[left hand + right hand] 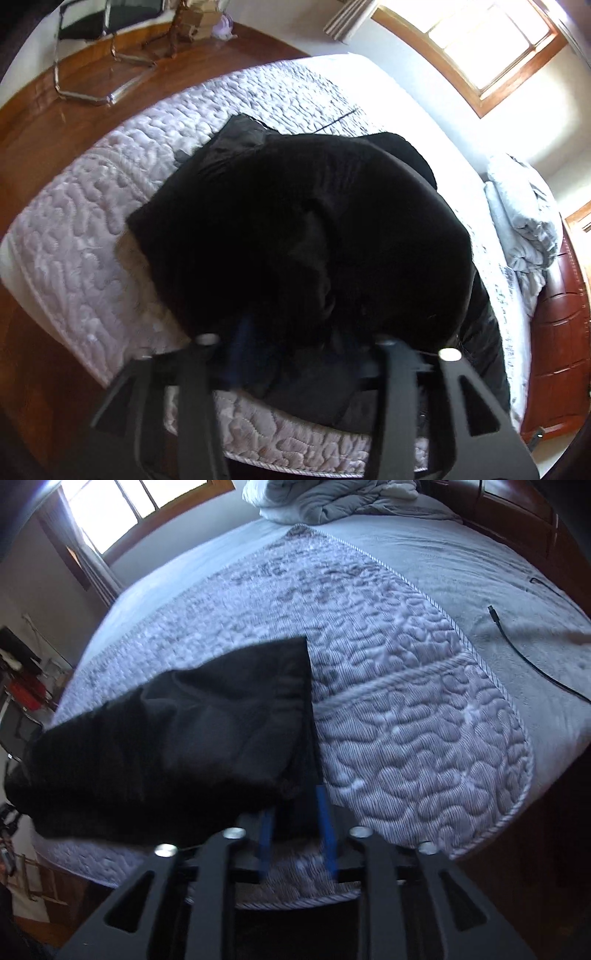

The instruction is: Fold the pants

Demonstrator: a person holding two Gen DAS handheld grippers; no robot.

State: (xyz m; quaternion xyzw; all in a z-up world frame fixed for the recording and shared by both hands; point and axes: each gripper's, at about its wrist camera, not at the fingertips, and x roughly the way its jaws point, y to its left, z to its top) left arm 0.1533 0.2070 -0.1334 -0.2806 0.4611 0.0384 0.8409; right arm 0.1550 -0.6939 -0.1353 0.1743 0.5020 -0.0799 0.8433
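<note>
A: What are the pants (295, 229) made of, and where are they?

B: Black, soft, matte cloth that swallows the light, so I can barely make out the weave. They lie bunched in a rounded heap on the bed (74, 221), near its foot edge. In my left wrist view the heap fills the centre, with a thinner, slightly shiny dark layer sticking out at about 11 o'clock.

A: And from the right side?

B: There the cloth ends in a straight edge with a sharp corner pointing to 12 o'clock. The quilt (406, 720) under it is pale lilac-grey, stitched in puffy pebble shapes with a corded rim. Beyond it, at 2 o'clock, lies a smooth grey sheet with a thin black cable (517, 646) across it.

A: Your claws?

B: My right claw (297, 834) stands apart, its blue pads (325, 834) either side of the cloth's lower corner, not pressing it. My left claw (295, 350) is also parted, its tips lost in the dark fabric; I can't see the pads squeeze anything.

A: Any labels or writing?

B: None I can read.

A: Anything else?

B: A rumpled grey duvet (332, 498) at 12 o'clock, a wood-framed window (480, 44), glossy wooden floor (44, 129) and a chrome-legged chair (103, 37).
</note>
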